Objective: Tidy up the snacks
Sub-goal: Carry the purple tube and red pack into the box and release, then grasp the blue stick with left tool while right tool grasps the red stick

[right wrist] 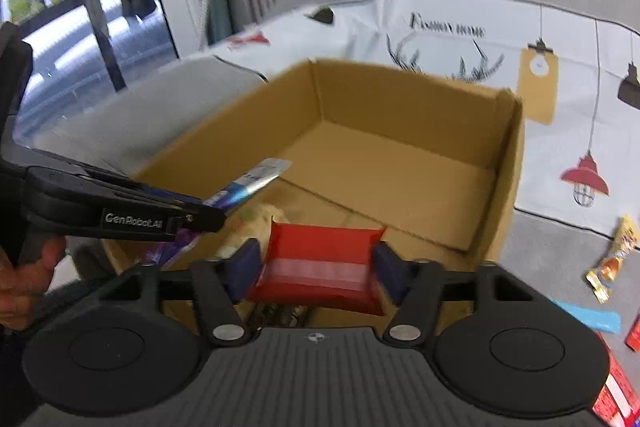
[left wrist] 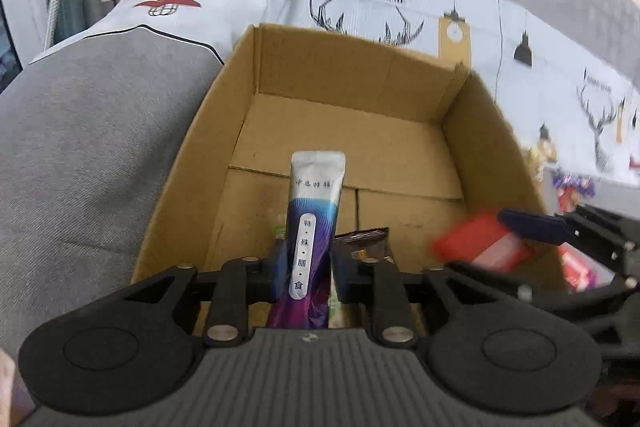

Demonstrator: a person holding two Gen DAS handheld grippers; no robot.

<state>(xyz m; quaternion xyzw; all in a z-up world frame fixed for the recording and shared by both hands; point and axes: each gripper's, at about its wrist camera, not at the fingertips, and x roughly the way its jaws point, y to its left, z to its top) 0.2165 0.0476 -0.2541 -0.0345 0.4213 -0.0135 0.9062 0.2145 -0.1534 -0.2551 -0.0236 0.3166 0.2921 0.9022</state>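
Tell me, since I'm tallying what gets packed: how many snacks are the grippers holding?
2. The left gripper grips a purple sachet; the right gripper grips a red packet. Both are over the box. More snacks lie beneath, partly hidden.

Blurred by motion in the left wrist view: red packet (left wrist: 482, 247) at the box's right wall, shape and print unreadable. Hidden behind the purple sachet (left wrist: 310, 239): most of a dark wrapper (left wrist: 366, 241) and something green (left wrist: 280, 229), neither identifiable. Cut off at the right edge of the right wrist view: red packs (right wrist: 618, 393), a blue wrapper (right wrist: 592, 319) partly behind the gripper body. Smeared on the sheet: gold snack bar (right wrist: 614, 259), label illegible. Beneath the red packet, pale items in the cardboard box (right wrist: 508, 187), too blurred to name.
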